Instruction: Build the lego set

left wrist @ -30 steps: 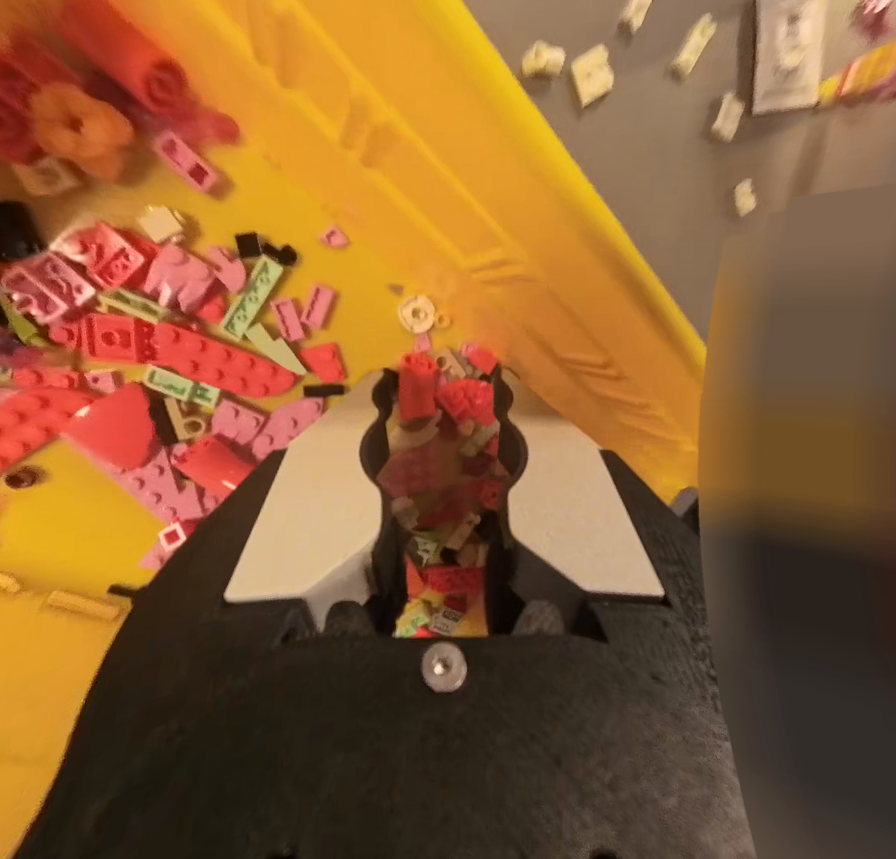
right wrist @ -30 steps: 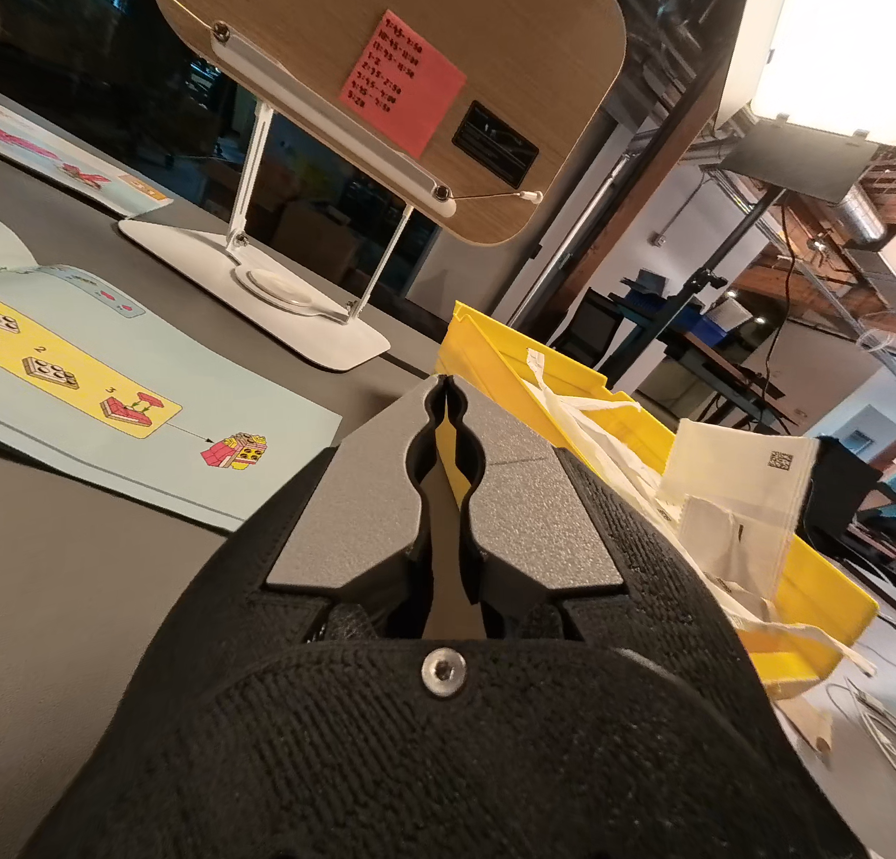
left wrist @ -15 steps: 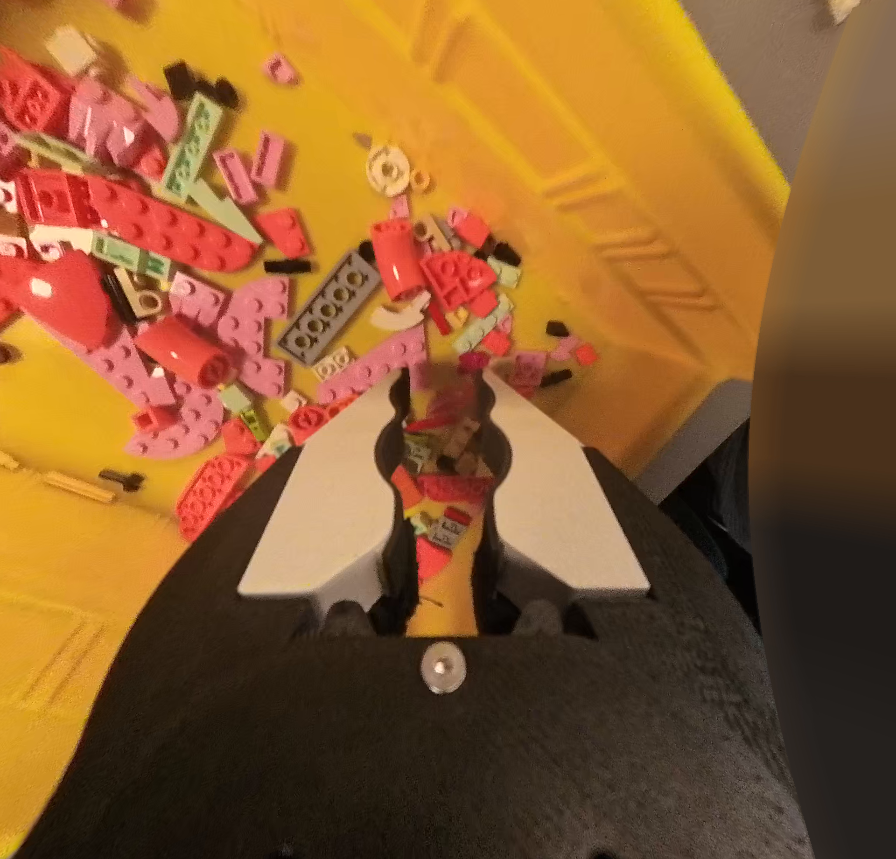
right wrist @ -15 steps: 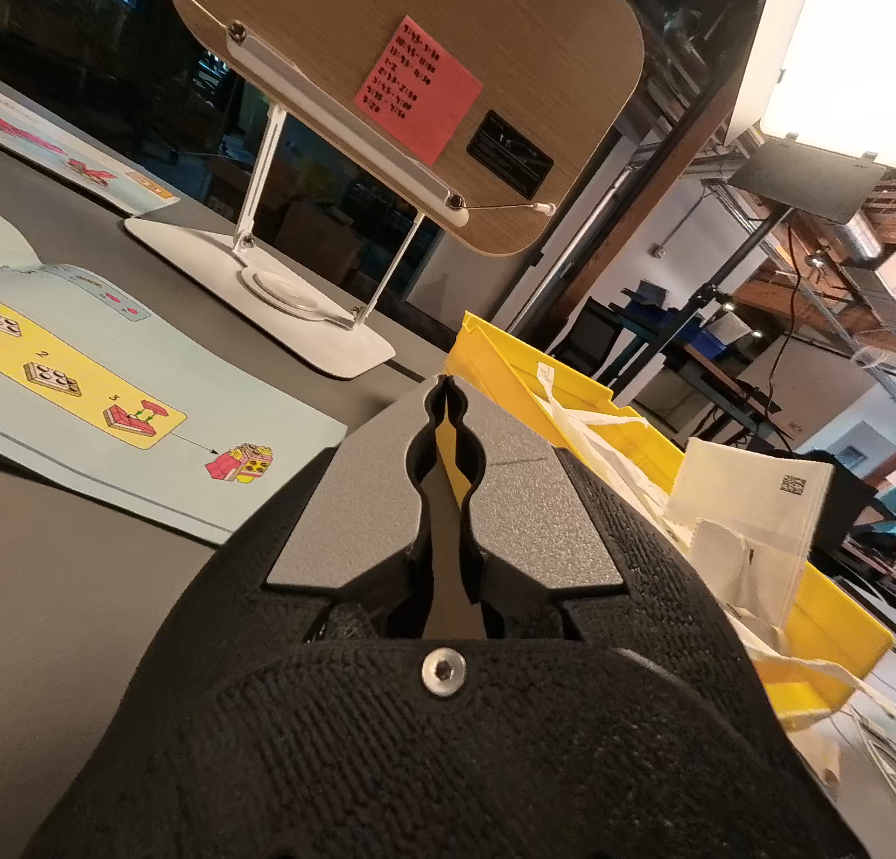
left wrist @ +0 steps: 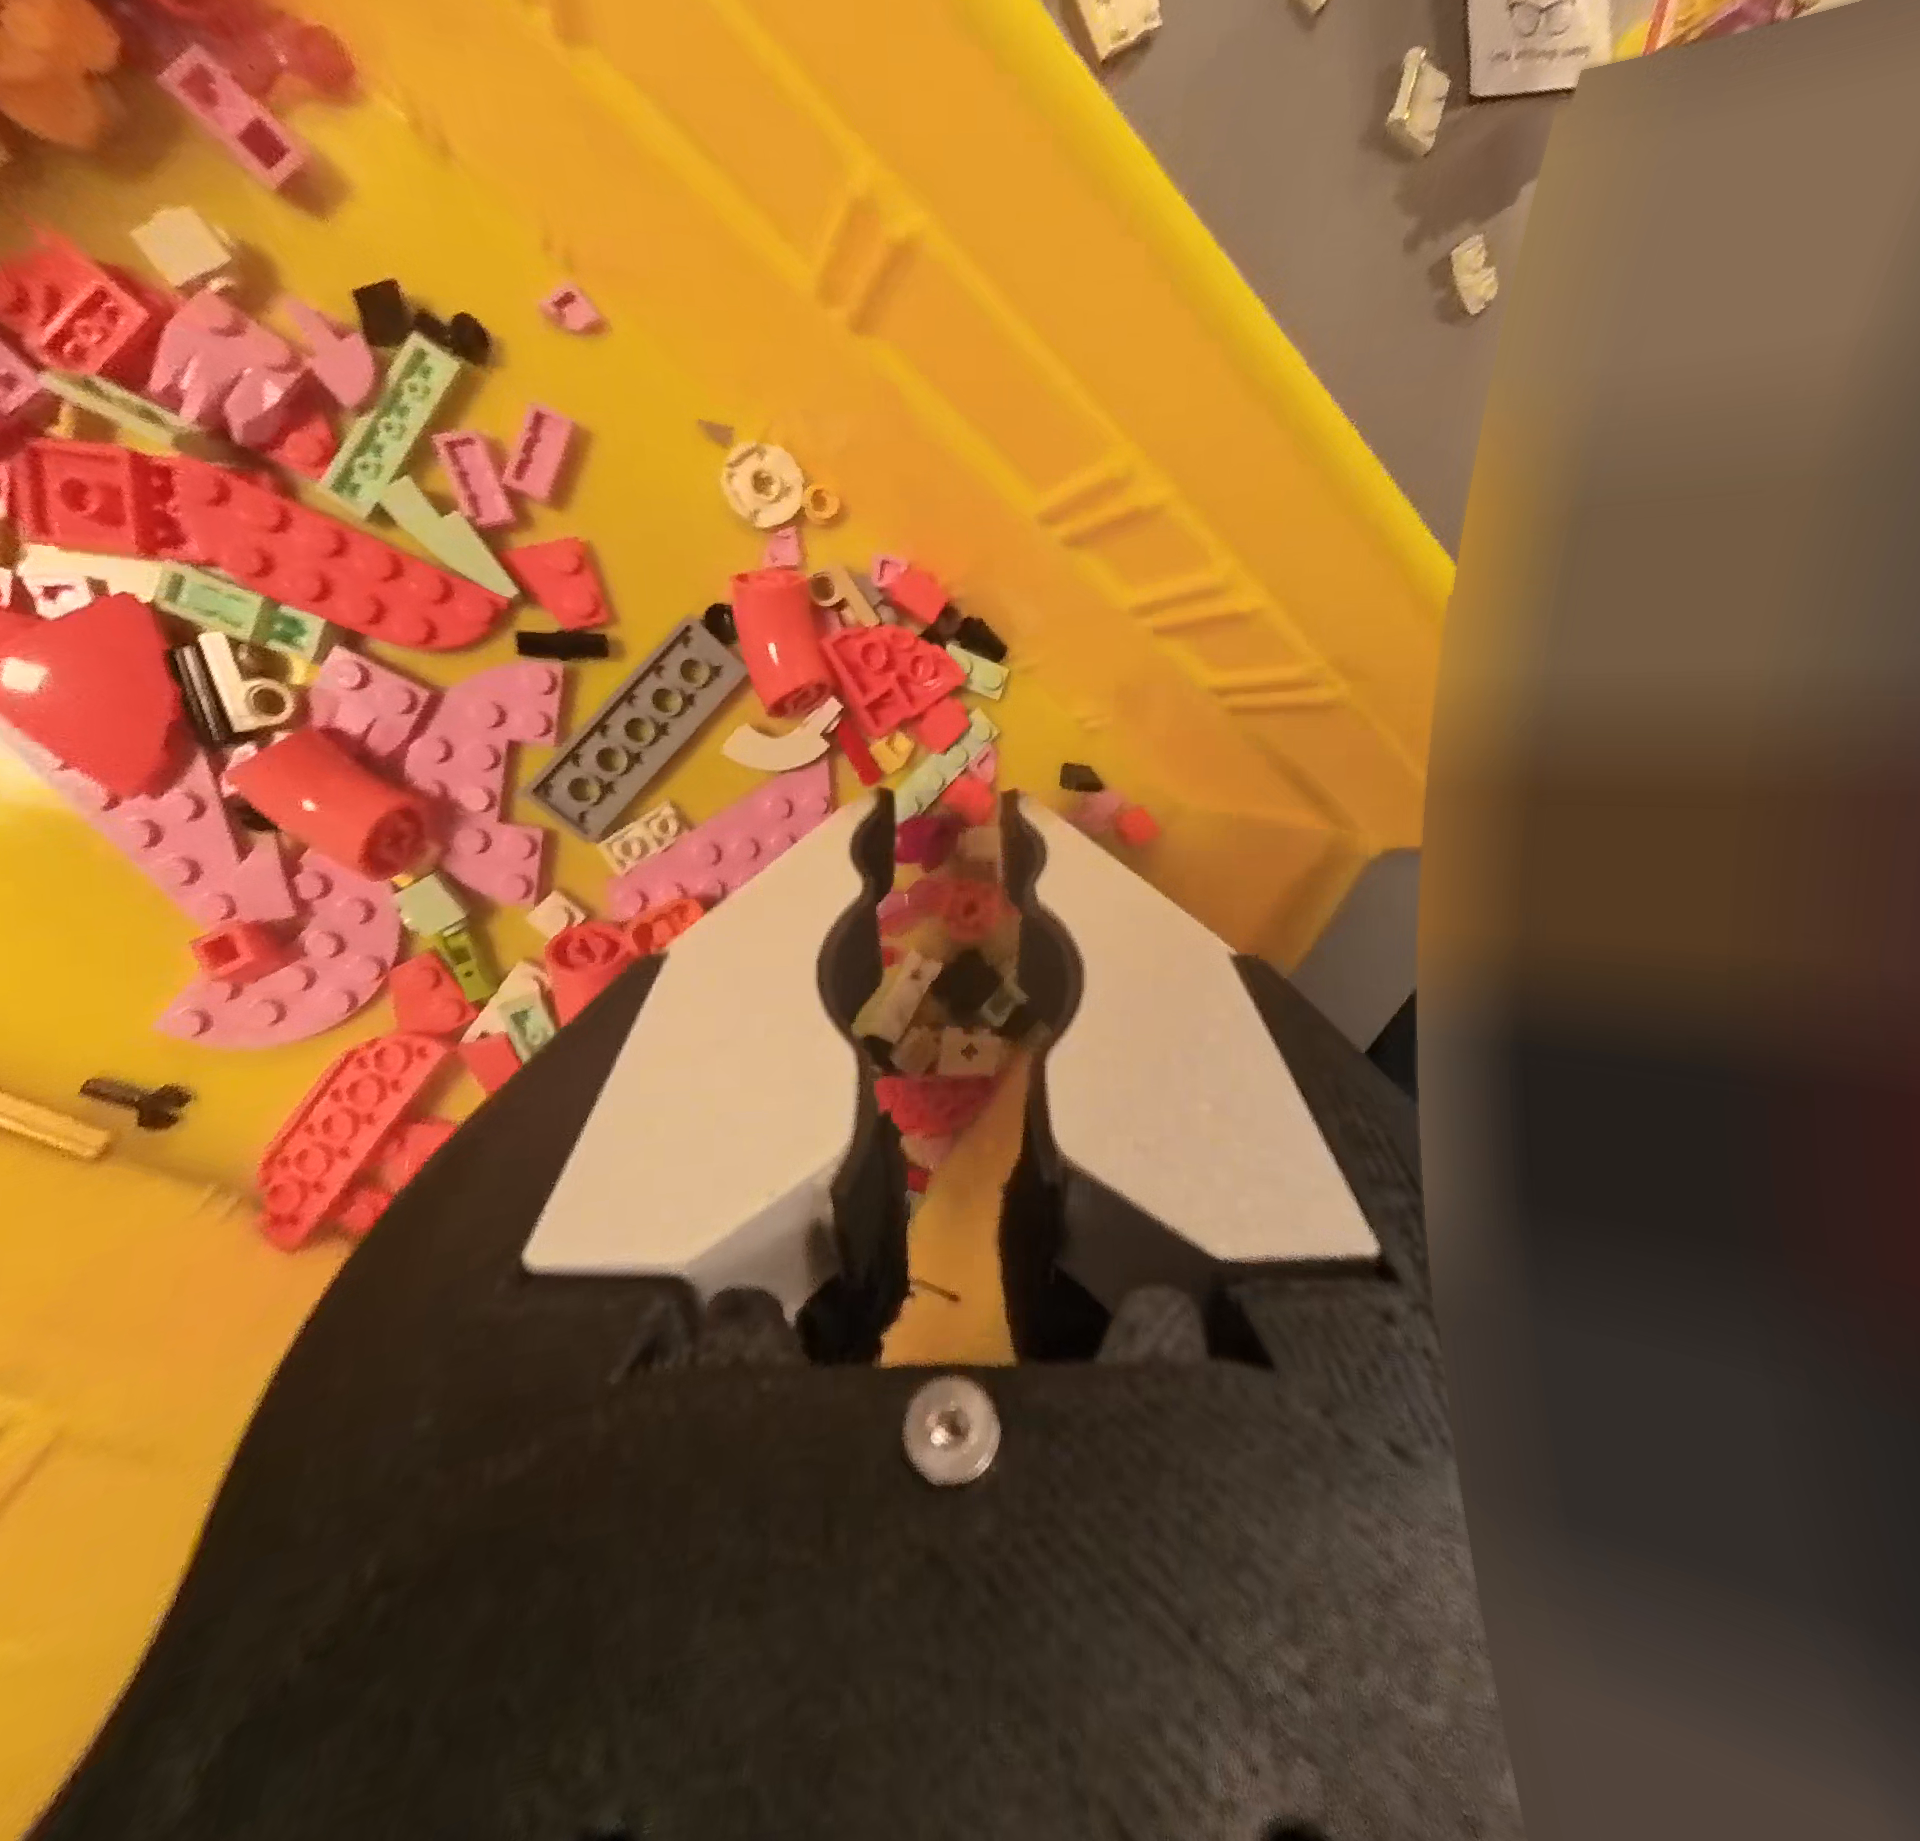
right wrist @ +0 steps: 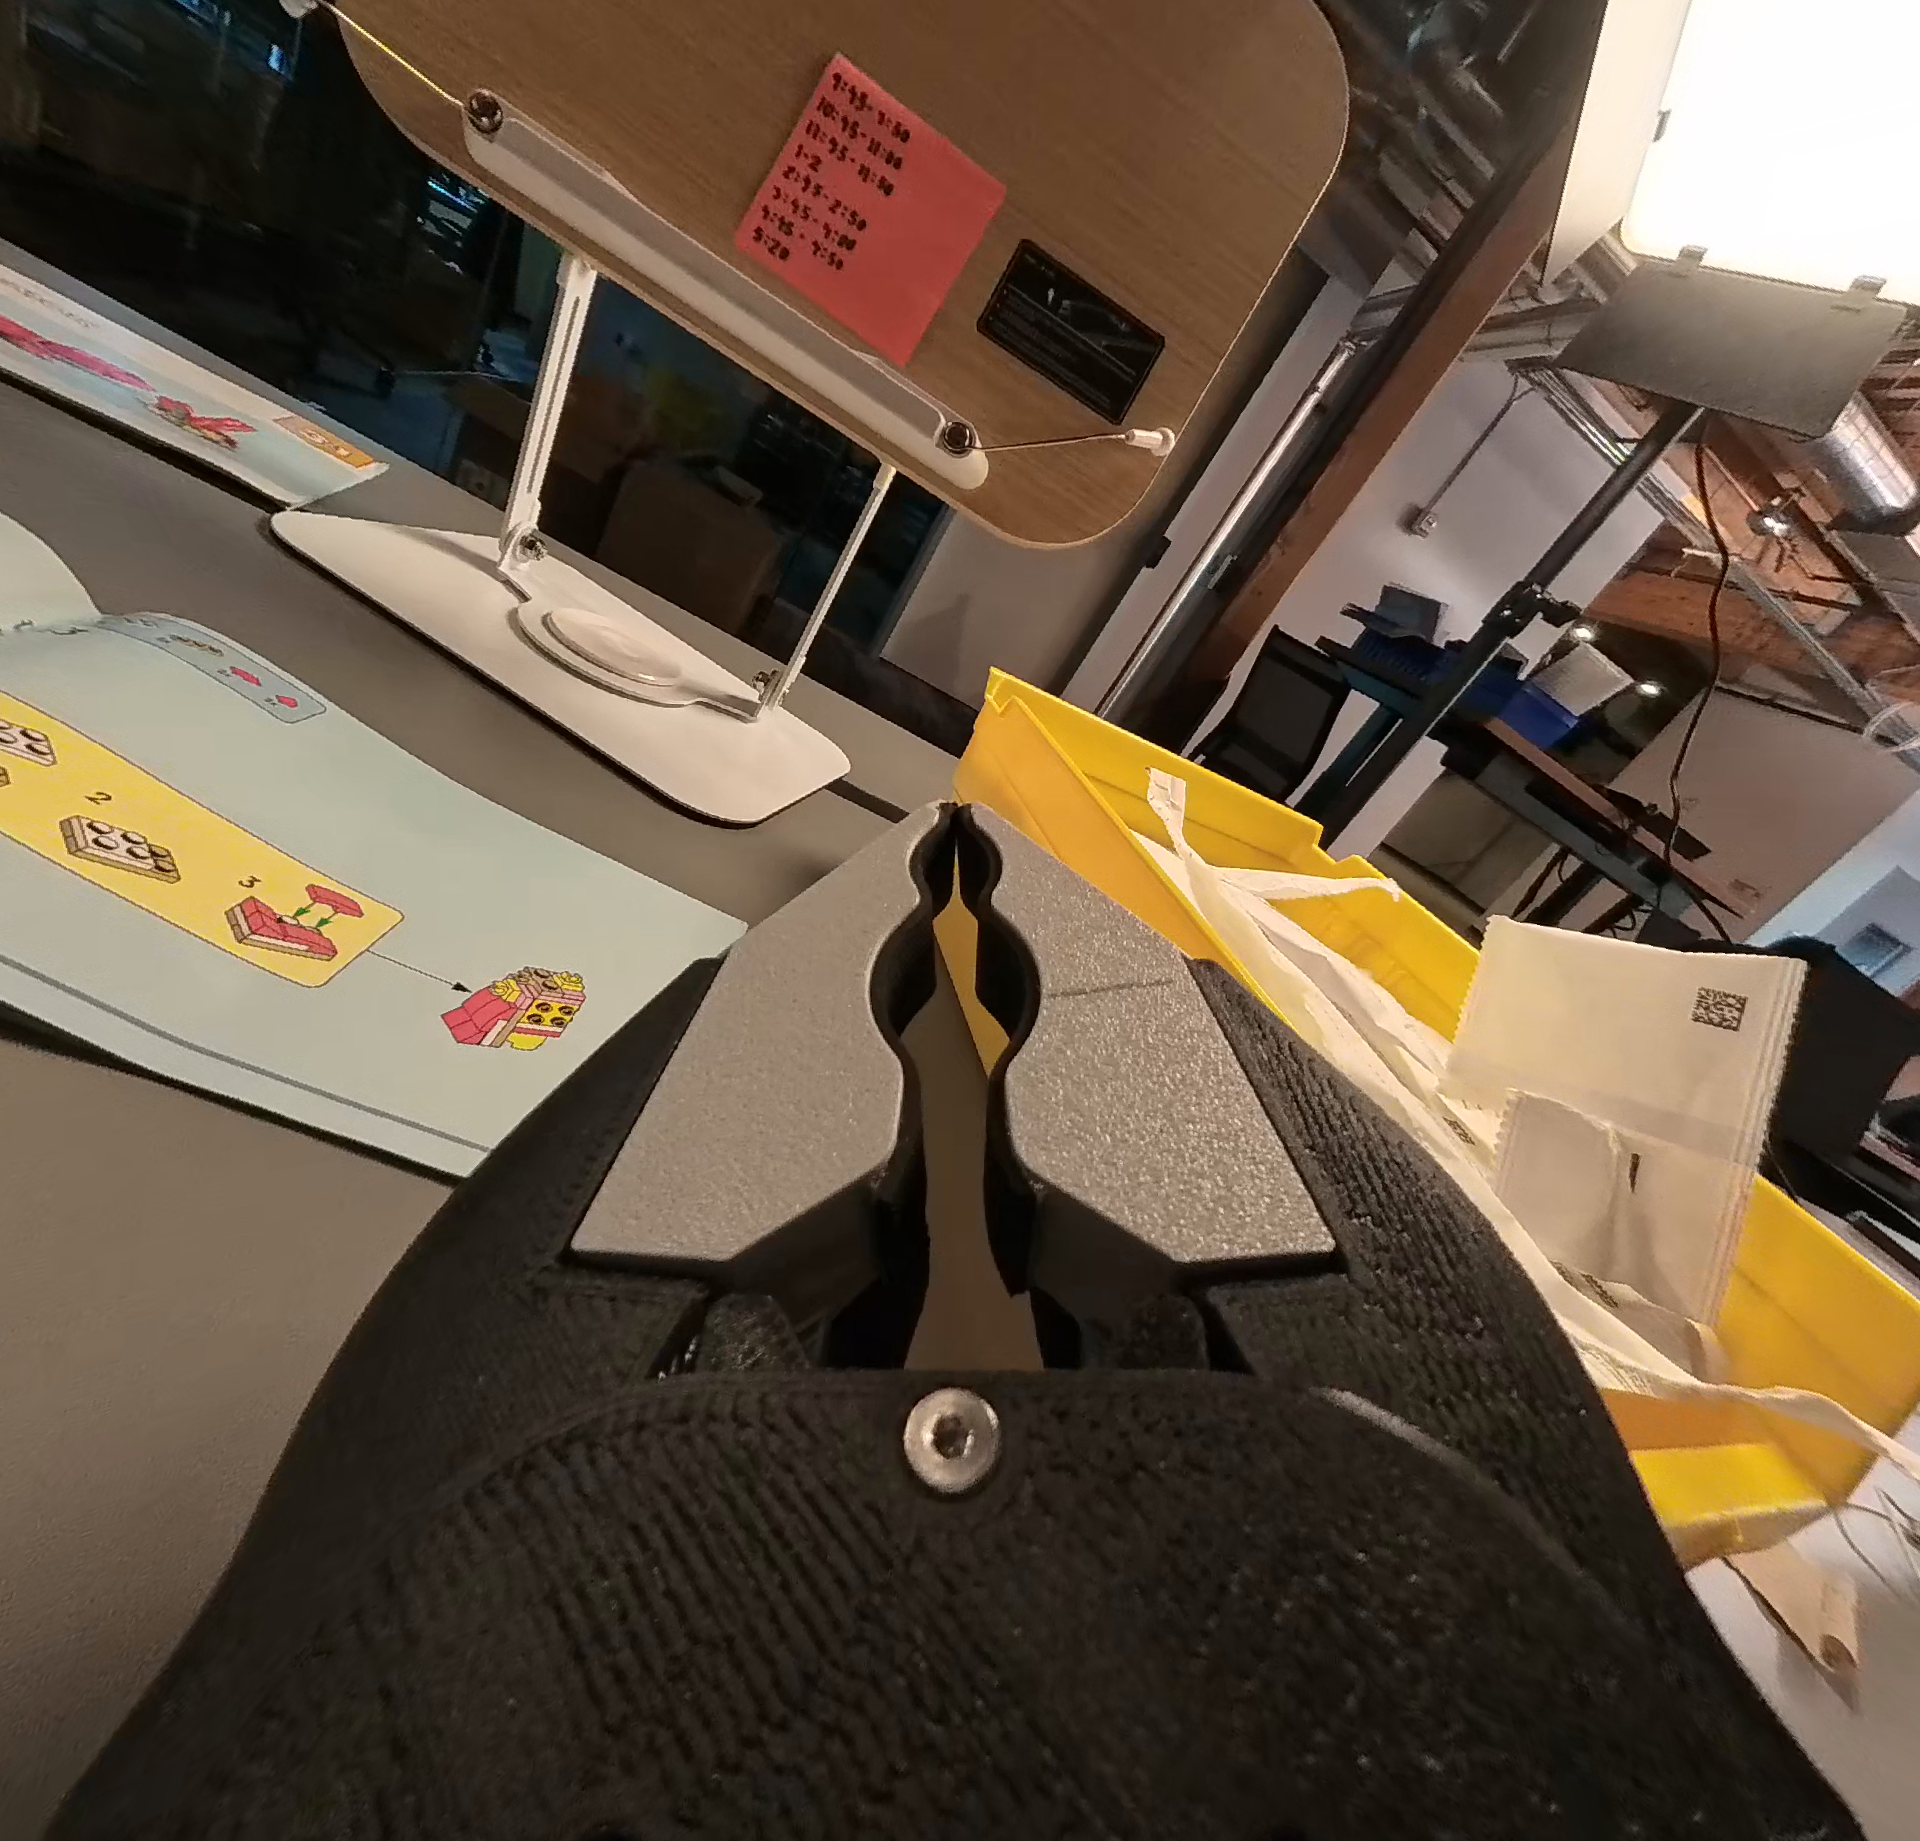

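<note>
Left wrist view looks down into a yellow bin (left wrist: pixel 935 264) strewn with bricks. The left gripper (left wrist: pixel 943 804) hovers over the heap by the bin's wall, fingers slightly apart around small pieces; whether they pinch one, I cannot tell. A grey plate (left wrist: pixel 639 726) lies just beside. The right gripper (right wrist: pixel 954 812) is pressed together, bare, beside another bin (right wrist: pixel 1081 783) holding torn bags (right wrist: pixel 1621 1043).

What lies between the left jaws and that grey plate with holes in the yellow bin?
A pink plate and a small cream brick lie on the bin floor between the left gripper and the grey plate.
</note>
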Action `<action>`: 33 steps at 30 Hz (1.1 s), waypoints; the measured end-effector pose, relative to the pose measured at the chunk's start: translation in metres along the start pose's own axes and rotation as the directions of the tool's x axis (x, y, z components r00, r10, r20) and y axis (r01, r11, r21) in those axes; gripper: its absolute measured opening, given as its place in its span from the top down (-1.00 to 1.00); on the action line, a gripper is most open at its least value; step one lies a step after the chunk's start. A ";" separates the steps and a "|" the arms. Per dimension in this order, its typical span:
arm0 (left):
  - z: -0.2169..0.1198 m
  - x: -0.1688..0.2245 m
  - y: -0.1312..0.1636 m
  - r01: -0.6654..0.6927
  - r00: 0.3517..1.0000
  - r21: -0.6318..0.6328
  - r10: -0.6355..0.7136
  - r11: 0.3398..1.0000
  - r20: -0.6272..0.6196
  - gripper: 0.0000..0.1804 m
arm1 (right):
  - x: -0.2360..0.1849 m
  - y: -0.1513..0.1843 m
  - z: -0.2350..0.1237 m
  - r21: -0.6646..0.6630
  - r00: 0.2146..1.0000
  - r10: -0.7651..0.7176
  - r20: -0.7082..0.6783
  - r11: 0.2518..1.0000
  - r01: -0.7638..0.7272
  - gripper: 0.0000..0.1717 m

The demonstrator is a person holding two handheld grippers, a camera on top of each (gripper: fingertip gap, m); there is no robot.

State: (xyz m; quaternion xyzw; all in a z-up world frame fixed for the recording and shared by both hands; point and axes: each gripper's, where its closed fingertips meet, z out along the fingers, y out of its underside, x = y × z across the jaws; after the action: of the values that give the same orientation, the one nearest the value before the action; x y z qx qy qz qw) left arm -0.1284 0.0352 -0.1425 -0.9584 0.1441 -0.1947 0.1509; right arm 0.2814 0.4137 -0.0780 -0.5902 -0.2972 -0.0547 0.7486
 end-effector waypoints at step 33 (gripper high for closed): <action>-0.018 -0.028 0.004 0.021 0.994 0.095 -0.032 0.995 0.109 0.84 | 0.002 -0.001 -0.001 0.000 1.000 0.022 -0.005 1.000 -0.022 1.00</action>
State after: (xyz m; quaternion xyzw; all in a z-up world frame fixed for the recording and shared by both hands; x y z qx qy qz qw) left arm -0.1610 0.0372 -0.1374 -0.9613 0.1136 -0.1502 0.2010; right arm 0.2834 0.4129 -0.0763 -0.5932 -0.2889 -0.0482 0.7499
